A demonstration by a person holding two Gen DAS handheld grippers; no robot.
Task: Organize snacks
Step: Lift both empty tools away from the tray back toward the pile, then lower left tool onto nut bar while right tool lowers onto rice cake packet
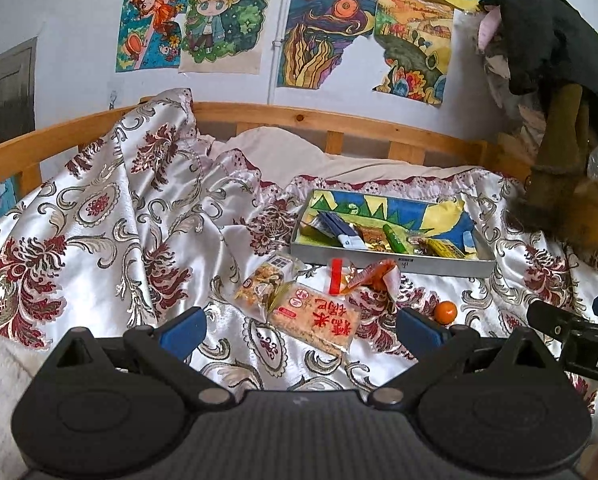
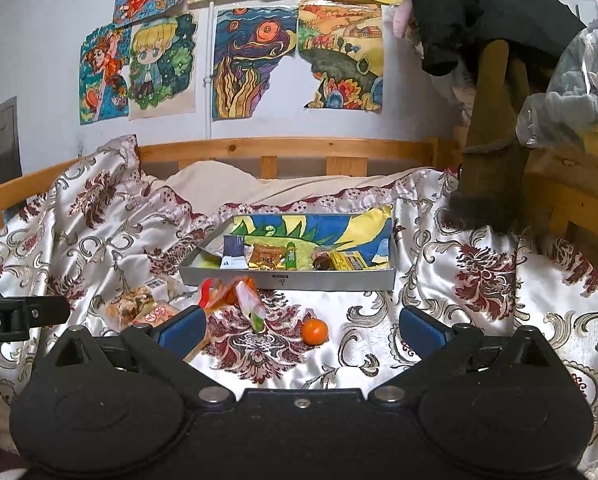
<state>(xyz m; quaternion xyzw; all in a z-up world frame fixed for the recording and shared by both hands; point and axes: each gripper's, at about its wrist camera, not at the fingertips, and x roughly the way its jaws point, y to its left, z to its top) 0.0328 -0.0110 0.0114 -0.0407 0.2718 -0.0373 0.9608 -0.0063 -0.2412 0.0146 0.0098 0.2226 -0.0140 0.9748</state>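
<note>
Right now your left gripper (image 1: 301, 330), spread wide and empty, has the rice-cracker pack (image 1: 317, 318) lying diagonally between its fingers, nearer than your equally spread, empty right gripper (image 2: 302, 330).

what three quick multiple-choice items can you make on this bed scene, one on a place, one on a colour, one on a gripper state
1. Where does the small round orange fruit lie?
A. in the shallow grey box
B. on the patterned satin bedspread, in front of the box
C. on the wooden bed rail

2. What colour is the printing on the flat rice-cracker packet?
A. red
B. blue
C. green

3. How does the left gripper stand?
A. shut on a packet
B. shut on nothing
C. open, holding nothing

Key: 1 B, the fruit rests on the patterned satin bedspread, short of the shallow grey box. 2 A, red characters show on the wrapper. 3 C, its blue-padded jaws stand wide apart above the packet.
</note>
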